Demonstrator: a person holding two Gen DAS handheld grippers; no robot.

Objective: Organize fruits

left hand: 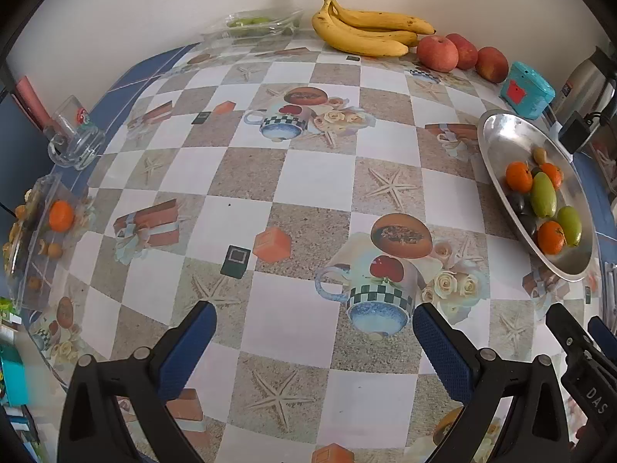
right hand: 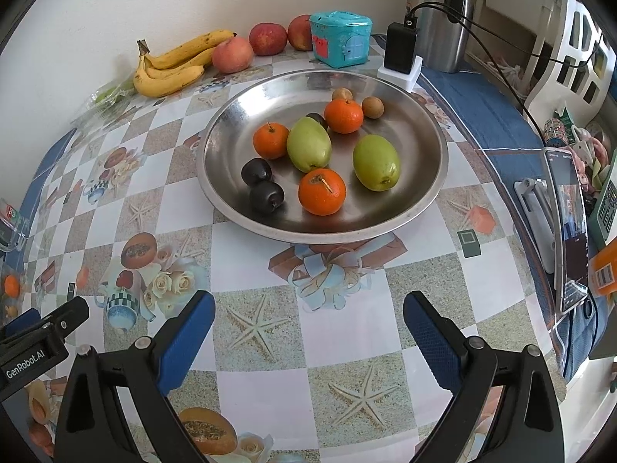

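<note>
I hold both the left gripper (left hand: pixel 314 322) and right gripper (right hand: pixel 308 310) spread apart, empty, above the tablecloth (right hand: pixel 270 386); mixed fruit sits pooled in the steel dish (right hand: pixel 239 115), bananas (right hand: pixel 169 65) apart by the wall.

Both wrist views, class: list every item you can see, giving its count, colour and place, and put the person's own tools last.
metal dish: one, silver, on the table's right side
oranges: three, orange, in the dish
green fruits: two, green, in the dish
dark plums: at least two, near black, at the dish's left
small brown fruits: two, brown, at the dish's far side
bananas: one bunch, yellow, by the wall
apples: three, red, right of the bananas
toy box: one, teal, behind the dish
glass mug: one, clear, left table edge
left gripper: jaws open, empty
right gripper: jaws open, empty
</note>
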